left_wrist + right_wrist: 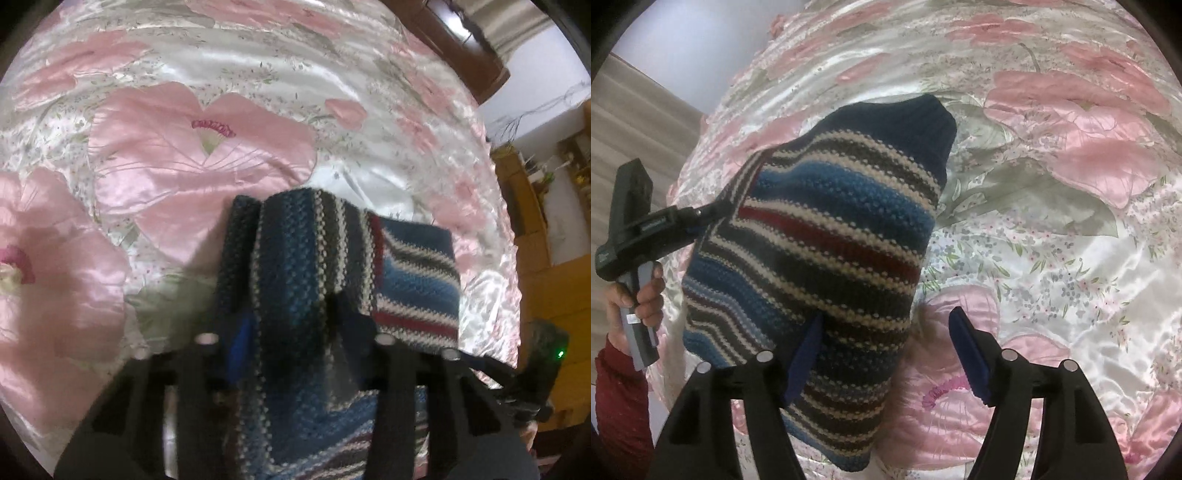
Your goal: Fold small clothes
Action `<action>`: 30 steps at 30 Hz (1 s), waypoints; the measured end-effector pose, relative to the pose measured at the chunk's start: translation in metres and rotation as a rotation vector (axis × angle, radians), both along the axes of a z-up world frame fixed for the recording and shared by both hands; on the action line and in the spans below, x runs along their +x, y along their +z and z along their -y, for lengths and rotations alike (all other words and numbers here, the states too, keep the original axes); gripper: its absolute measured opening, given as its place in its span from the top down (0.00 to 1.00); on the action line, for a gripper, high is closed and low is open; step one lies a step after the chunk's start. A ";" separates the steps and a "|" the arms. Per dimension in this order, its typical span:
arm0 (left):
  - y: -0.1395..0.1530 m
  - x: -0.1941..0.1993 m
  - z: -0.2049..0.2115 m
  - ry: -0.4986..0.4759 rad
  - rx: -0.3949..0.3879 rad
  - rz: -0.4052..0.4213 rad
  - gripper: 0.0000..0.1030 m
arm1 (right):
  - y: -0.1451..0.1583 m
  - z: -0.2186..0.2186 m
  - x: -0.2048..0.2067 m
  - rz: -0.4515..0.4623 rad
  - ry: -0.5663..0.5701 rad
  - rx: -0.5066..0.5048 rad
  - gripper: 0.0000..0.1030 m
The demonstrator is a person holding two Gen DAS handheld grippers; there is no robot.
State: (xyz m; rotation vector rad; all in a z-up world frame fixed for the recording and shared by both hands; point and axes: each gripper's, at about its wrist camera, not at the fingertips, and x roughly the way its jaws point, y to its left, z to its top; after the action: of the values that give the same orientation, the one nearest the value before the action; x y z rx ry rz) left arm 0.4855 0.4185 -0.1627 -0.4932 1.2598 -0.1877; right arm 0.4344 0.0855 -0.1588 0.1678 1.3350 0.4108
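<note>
1. The small striped knit garment (pixel 827 236), in blue, navy, cream, grey and dark red wool with a ribbed navy cuff, is lifted above the shiny pink-and-white floral satin bedspread (pixel 1052 229). In the right wrist view it hangs in a loose drape.
2. Judged from how it sags, the knit is soft, limp and light. The chunky stitch should give good purchase, so slipping looks unlikely; the satin beneath looks slick.
3. The best hold is probably a hem, cuff or corner, where the ribbing is thicker, rather than the stretchy middle.
4. The left gripper (pixel 291 295) is pressed together on a bunched fold of the knit, which runs between its fingers and spills to the right. The right wrist view shows it pinching the garment's upper left edge, a hand (pixel 639 295) in a red sleeve (pixel 620 406) holding its handle.
5. The right gripper (pixel 886 350) is spread wide. The knit hangs against its left finger; the right finger stands clear, gripping nothing.
</note>
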 end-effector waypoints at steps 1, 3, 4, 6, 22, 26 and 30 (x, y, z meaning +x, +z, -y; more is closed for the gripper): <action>0.005 -0.002 -0.001 0.003 -0.009 0.011 0.85 | 0.001 -0.001 0.000 0.005 0.003 -0.005 0.32; 0.014 -0.005 -0.005 0.022 0.006 0.039 0.89 | 0.003 -0.003 -0.001 0.016 0.009 -0.018 0.32; 0.020 -0.007 -0.009 0.042 0.031 0.067 0.89 | 0.003 -0.004 -0.002 0.020 0.010 -0.016 0.32; 0.023 -0.012 -0.015 0.070 0.057 0.096 0.89 | 0.004 -0.005 -0.002 0.021 0.011 -0.006 0.32; 0.021 -0.055 -0.033 -0.022 -0.114 0.076 0.25 | 0.021 0.012 -0.015 0.041 -0.017 0.060 0.22; 0.004 -0.058 -0.027 -0.075 -0.123 0.011 0.25 | 0.012 0.012 -0.013 -0.003 -0.034 0.096 0.20; -0.013 -0.050 -0.023 -0.067 -0.109 -0.010 0.25 | 0.001 0.005 -0.012 -0.042 -0.029 0.122 0.18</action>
State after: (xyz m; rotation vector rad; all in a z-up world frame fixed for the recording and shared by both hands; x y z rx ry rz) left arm 0.4353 0.4416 -0.1760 -0.5463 1.2818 -0.3120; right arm 0.4227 0.0805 -0.1578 0.2978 1.3477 0.4669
